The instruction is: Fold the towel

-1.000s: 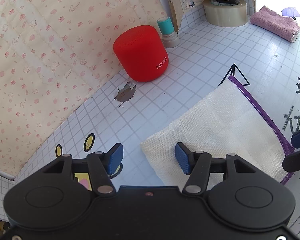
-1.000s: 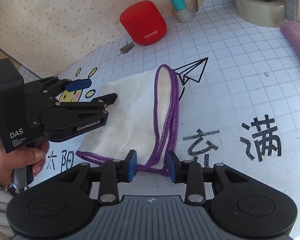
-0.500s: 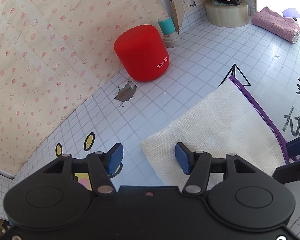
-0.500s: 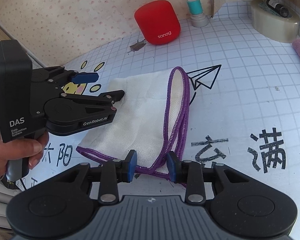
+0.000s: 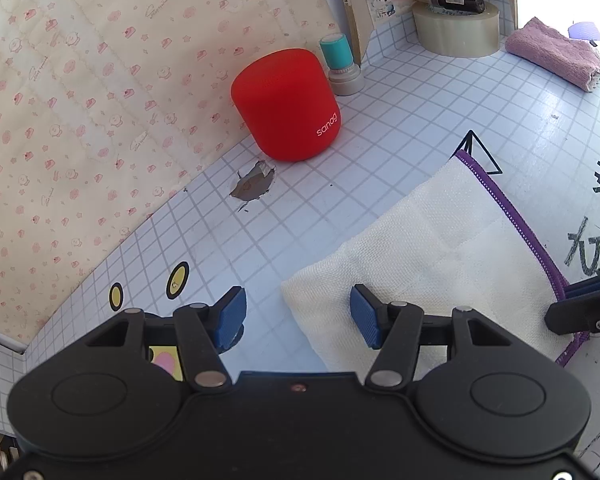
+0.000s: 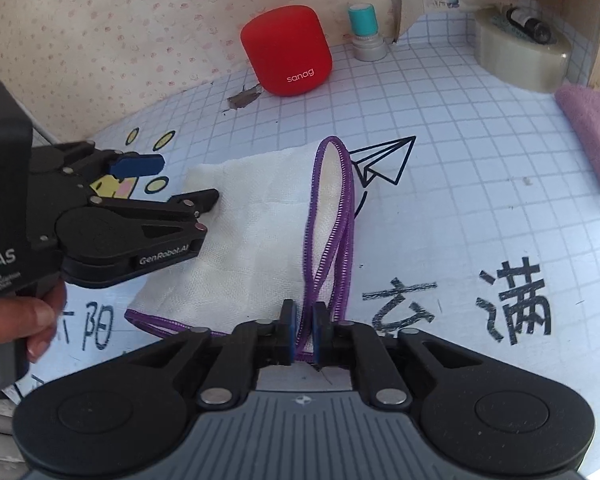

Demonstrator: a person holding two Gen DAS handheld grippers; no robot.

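A cream towel (image 5: 440, 240) with a purple hem lies folded on the gridded table; in the right wrist view the towel (image 6: 252, 232) shows two hem edges looping along its right side. My right gripper (image 6: 303, 328) has its jaws closing tight on the near hem corner, pads pressing the cloth. From the left wrist view its fingers (image 5: 592, 304) show at the towel's right edge. My left gripper (image 5: 298, 316) stands open, one pad over the towel's left edge, the other over bare table. It also appears from the side as the left gripper (image 6: 188, 180).
A red speaker (image 5: 288, 104) and a teal stamp (image 5: 340, 64) stand by the patterned back wall. A tape roll (image 5: 456, 28) and a folded pink towel (image 5: 556, 56) sit at the back right. A torn patch (image 5: 252, 186) marks the table cover. A hand (image 6: 28, 320) holds the left gripper's handle.
My right gripper's jaws have come together on the towel's near purple hem corner, and it has tilted slightly. The left gripper has stayed still and open.
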